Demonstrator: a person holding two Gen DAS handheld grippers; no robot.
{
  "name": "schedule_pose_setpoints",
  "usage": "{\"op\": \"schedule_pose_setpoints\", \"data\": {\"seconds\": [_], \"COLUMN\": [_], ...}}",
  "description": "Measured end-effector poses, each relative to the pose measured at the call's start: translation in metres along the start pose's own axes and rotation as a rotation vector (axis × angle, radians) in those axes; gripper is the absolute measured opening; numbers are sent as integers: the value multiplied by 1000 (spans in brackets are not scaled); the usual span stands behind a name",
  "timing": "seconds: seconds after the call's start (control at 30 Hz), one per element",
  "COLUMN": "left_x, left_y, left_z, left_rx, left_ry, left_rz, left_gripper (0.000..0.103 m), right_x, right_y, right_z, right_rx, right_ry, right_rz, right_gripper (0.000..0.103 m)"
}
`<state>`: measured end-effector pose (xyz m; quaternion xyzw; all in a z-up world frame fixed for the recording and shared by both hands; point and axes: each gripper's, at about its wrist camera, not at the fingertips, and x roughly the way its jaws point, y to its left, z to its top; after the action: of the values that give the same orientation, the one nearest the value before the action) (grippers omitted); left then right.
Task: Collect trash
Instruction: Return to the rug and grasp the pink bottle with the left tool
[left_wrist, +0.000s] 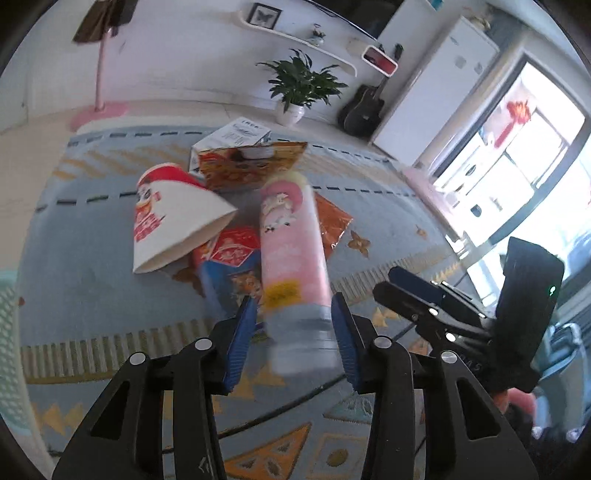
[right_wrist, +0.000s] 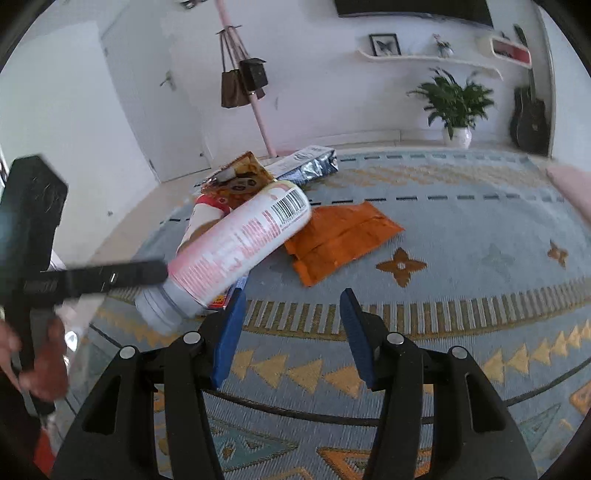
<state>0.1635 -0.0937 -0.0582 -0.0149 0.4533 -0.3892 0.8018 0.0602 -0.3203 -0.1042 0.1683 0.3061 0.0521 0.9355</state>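
Blue pads of the left gripper (left_wrist: 293, 328) sit either side of the grey cap end of a pink bottle (left_wrist: 291, 258), and the bottle hangs in the air above the rug (left_wrist: 92, 280), so I judge it gripped and lifted, though the frame is blurred and the contact on the left pad is hard to see. From the right wrist view the same bottle (right_wrist: 236, 251) sticks out slantwise from the left gripper's dark fingers. The right gripper (right_wrist: 291, 332) is wide open with nothing between its pads, hovering over bare rug.

Just beyond the bottle, more trash lies in a loose heap on the rug: a paper cup (left_wrist: 173, 218) on its side, a blue and red box (left_wrist: 231, 273) partly under it, an orange wrapper (right_wrist: 340, 236) flat beside them, then a brown printed bag (left_wrist: 247, 166) and a white and silver carton (left_wrist: 236, 136) furthest off.

A pale green mesh basket (left_wrist: 9, 332) shows at the left edge; it may be the bin, but I cannot tell.

So one item seems in hand and not yet dropped off, and at least five remain. The task looks early.
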Motion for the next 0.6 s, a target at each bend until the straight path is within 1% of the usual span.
{"op": "schedule_pose_setpoints", "data": {"seconds": [0.03,0.07,0.1,0.13,0.27,0.3,0.37,0.4,0.43,0.5,0.57,0.6], "left_x": [4,8,14,20,38,46,56,65,70,79,88,92], "left_y": [-5,-8,-12,-16,-33,-38,-44,-47,-49,-54,-54,-53], "left_z": [4,7,11,16,27,29,30,31,32,33,34,34], "left_rx": [12,20,30,35,35,37,35,31,31,35,26,27], "left_ry": [4,7,12,17,38,51,78,96,102,107,123,129], "left_rz": [18,35,62,69,66,80,123,158,199,253,294,312], "left_gripper": [51,54,54,54,55,55,55,56,58,58,53,49], "right_x": [-1,-3,-4,-6,-13,-16,-19,-21,-22,-23,-23,-23], "right_y": [-2,-5,-8,-11,-24,-29,-36,-41,-46,-54,-58,-59], "right_z": [1,1,2,2,3,4,5,5,5,6,6,6], "right_rx": [11,31,49,62,120,134,162,181,194,224,242,247], "right_ry": [-6,-15,-22,-30,-64,-74,-90,-98,-104,-110,-109,-109], "right_rz": [1,-4,-7,-10,-37,-53,-70,-77,-81,-81,-74,-69], "right_gripper": [49,49,49,49,49,49,49,49,49,49,49,49]}}
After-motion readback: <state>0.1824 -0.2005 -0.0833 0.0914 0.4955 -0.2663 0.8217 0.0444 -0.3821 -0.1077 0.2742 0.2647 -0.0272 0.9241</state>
